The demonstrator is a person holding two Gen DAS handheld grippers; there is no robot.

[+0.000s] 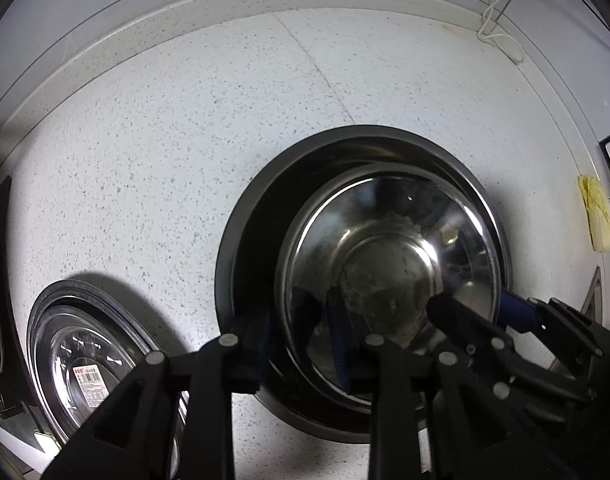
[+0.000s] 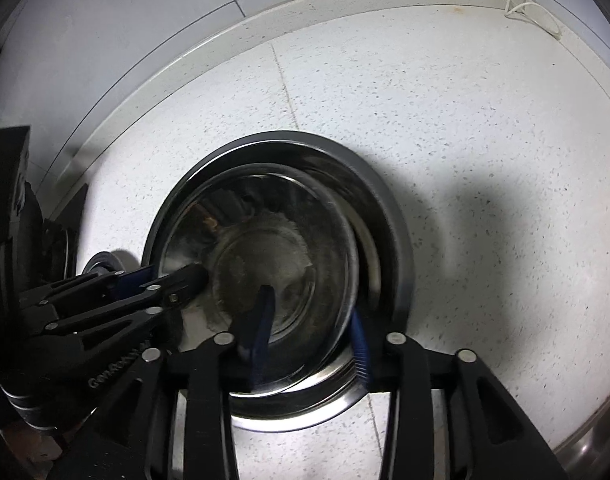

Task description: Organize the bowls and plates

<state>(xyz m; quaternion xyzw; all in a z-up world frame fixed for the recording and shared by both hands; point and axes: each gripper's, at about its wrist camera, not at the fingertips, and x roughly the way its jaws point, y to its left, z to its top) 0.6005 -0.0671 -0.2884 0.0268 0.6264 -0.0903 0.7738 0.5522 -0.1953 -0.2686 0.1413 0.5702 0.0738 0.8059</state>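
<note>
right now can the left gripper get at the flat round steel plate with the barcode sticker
Probably yes: the steel plate lies uncovered on the speckled counter. The left gripper must first lift off the inner steel bowl, whose rim its open jaws straddle.

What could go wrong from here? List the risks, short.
1. The small steel bowl sits off-centre in the larger bowl, its rim between the open fingers of the left hand-held gripper and right hand-held gripper; a crooked withdrawal could snag and tip it.
2. Both crowd one bowl and could knock together.
3. The labelled plate lies close to the left one; a sideways swing could hit it.
</note>
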